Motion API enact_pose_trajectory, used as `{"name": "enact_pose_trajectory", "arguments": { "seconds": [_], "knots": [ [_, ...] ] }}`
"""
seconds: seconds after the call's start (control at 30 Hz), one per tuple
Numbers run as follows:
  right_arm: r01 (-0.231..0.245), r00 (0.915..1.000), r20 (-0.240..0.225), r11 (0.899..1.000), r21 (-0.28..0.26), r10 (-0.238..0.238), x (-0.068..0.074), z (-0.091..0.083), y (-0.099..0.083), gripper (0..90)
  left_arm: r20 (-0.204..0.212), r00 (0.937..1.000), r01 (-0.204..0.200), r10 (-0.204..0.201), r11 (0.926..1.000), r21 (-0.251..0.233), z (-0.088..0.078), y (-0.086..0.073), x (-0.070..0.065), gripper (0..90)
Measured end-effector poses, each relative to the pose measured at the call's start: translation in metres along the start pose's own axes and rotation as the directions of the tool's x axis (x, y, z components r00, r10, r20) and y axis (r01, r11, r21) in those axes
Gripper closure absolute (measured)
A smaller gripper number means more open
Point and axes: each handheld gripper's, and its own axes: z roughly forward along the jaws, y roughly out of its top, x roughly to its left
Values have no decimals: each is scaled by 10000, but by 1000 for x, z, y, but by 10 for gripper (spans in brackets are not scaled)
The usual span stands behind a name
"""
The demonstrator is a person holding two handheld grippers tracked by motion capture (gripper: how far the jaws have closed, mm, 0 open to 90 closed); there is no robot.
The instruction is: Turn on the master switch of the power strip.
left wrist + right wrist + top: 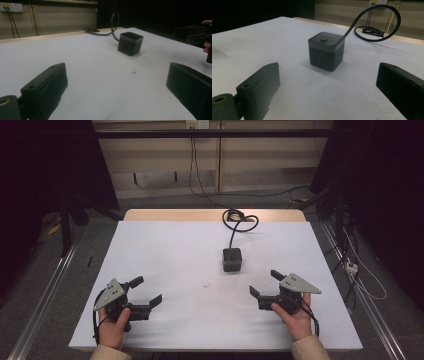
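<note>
Both grippers wide, nothing held; cube socket block (232, 259) sits centre frame on the white surface (165, 250).
Left gripper (148, 292) lower left, right gripper (266, 283) lower right (both well apart from block); cable (239, 221) coils at far edge, its end unclear.

Your forearms run off the bottom edge of the high view, so you see just the sleeves. The cube power strip's cable (372, 23) leaves the right gripper view's top edge. The speck (134, 71) near the table's middle is too small to identify.
</note>
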Motion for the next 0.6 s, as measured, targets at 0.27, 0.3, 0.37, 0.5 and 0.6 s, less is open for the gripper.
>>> {"name": "enact_pose_trajectory", "arguments": {
  "seconds": [0.27,0.3,0.37,0.5,0.6],
  "knots": [
    [-104,9999,27,9999,-86,104,-1,6,5,53,22,10000,-42,42,10000,-3,0,0,0,30],
    [-77,10000,-12,10000,-45,77,-2,6,6,54,15,10000,-48,48,10000,-4,0,0,0,30],
    [-53,10000,47,10000,-59,53,-2,8,7,57,39,10000,-34,34,10000,-21,0,0,-1,31],
    [-14,10000,74,10000,-37,14,-2,12,9,61,72,10000,-63,63,10000,-55,1,0,-1,31],
    [68,9999,106,10000,-18,-67,-2,15,10,65,93,9999,-45,46,10000,-75,1,0,-1,31]
  ]
}}
